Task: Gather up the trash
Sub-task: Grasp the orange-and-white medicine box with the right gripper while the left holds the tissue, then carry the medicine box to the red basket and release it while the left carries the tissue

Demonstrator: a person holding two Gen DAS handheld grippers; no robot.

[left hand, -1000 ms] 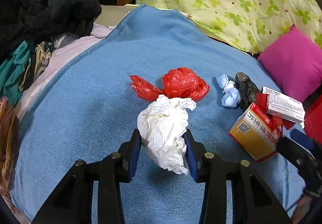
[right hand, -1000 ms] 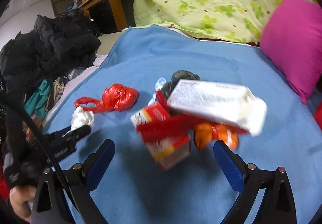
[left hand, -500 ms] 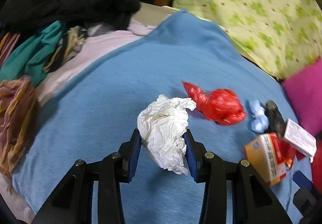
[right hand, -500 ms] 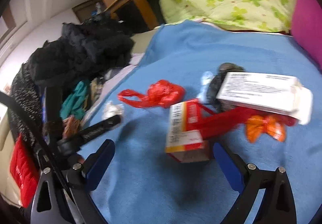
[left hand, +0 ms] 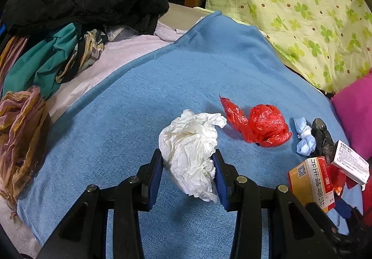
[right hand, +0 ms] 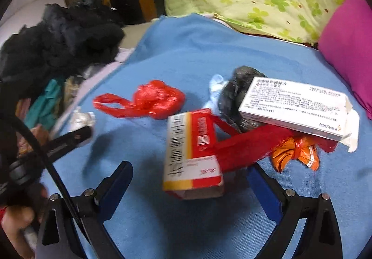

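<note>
Swung leftward since a second ago, left gripper (left hand: 189, 163) clamped on crumpled white tissue (left hand: 190, 142), lifted clear of blue blanket (left hand: 162, 77); right gripper (right hand: 189, 180) lowered, jaws wide but closing around yellow-red box (right hand: 189, 154), not yet pinching, probably next pickup

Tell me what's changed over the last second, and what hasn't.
The right tool has come in around the yellow-and-red box, which now lies between its closing jaws, not yet gripped. The left tool swung its view leftward. It stays clamped on the white tissue. The red bag and white box lie unmoved.
</note>
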